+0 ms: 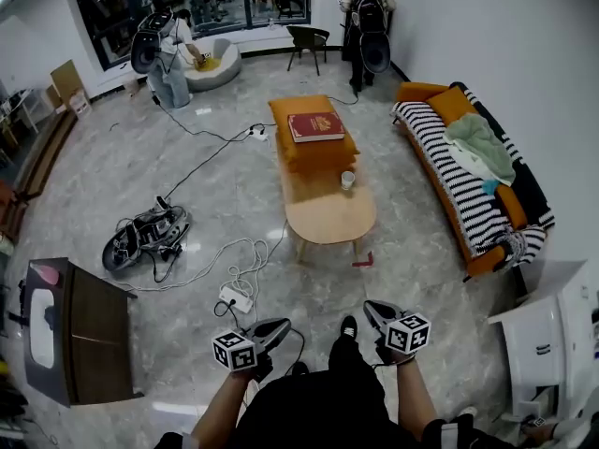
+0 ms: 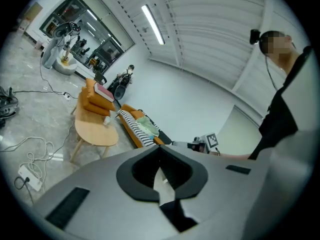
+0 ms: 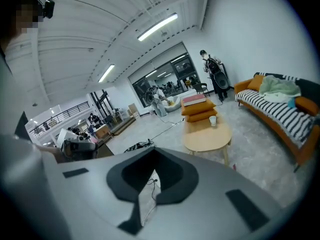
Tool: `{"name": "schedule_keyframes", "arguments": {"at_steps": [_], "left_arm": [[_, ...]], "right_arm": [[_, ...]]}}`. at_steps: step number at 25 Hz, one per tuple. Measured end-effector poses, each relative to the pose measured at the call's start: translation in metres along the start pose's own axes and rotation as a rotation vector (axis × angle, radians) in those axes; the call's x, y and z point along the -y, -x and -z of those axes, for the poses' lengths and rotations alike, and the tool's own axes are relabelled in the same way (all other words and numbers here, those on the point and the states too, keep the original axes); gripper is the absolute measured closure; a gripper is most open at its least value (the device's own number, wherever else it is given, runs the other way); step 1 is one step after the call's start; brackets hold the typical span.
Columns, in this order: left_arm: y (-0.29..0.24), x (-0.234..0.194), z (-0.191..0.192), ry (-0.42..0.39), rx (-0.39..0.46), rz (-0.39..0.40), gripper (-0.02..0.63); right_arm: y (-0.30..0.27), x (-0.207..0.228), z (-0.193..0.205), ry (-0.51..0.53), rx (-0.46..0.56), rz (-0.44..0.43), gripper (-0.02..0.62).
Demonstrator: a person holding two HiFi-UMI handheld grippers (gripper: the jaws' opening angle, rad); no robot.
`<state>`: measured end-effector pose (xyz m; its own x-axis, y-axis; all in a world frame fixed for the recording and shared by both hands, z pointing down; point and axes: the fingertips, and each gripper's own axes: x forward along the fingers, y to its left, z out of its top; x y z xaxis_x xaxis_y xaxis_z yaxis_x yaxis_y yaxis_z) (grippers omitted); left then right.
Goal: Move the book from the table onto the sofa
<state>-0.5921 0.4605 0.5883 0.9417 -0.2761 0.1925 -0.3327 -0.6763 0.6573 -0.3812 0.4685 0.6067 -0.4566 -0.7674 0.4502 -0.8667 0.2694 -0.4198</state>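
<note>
The red book [image 1: 315,126] is lying flat on top of the orange cushions [image 1: 310,150]. The cushions are sitting on the far end of the table [image 1: 329,217]. A small white cup [image 1: 347,180] is standing on the table just beside the cushions, on the side nearer the person.

The sofa [image 1: 465,215] is standing to the right of the table, with a bit of floor between them. A stripy cover is lying over it, and a green cloth [image 1: 480,148] is lying on the cover.

The person is standing well back from the table and holding both grippers low in front of their body. The left gripper [image 1: 279,325] is closed tight, with nothing between its jaws. The right gripper [image 1: 374,309] is closed tight too, and it is holding nothing. Both are pointing toward the table and are far from the book.

White cords and a plug box [image 1: 236,297] are lying on the floor between the person and the table.
</note>
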Motion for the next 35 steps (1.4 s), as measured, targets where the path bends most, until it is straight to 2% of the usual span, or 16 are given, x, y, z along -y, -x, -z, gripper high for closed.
{"name": "schedule_keyframes", "arguments": {"at_steps": [8,14,20,24,29,35], "left_arm": [[-0.062,-0.023,-0.030,-0.019,-0.025,-0.035,0.595],[-0.125,-0.029,-0.073,-0.006,0.026,-0.059,0.595],[-0.176,-0.030,-0.097,0.011,0.088,-0.101,0.595],[-0.199,-0.029,-0.094,0.015,0.087,-0.130,0.595],[-0.216,-0.031,-0.092,0.013,0.059,-0.131,0.595],[-0.237,-0.052,-0.114,0.019,0.069,-0.143,0.595]], "right_arm": [[-0.033,0.056,-0.034,-0.005,-0.033,-0.028,0.589],[-0.054,0.099,-0.075,0.054,-0.092,-0.122,0.589],[-0.074,0.140,-0.116,0.107,-0.125,-0.212,0.589],[-0.086,0.162,-0.127,0.152,-0.151,-0.239,0.589],[-0.083,0.168,-0.131,0.133,-0.141,-0.256,0.589],[-0.074,0.197,-0.121,0.098,-0.185,-0.213,0.589]]}}
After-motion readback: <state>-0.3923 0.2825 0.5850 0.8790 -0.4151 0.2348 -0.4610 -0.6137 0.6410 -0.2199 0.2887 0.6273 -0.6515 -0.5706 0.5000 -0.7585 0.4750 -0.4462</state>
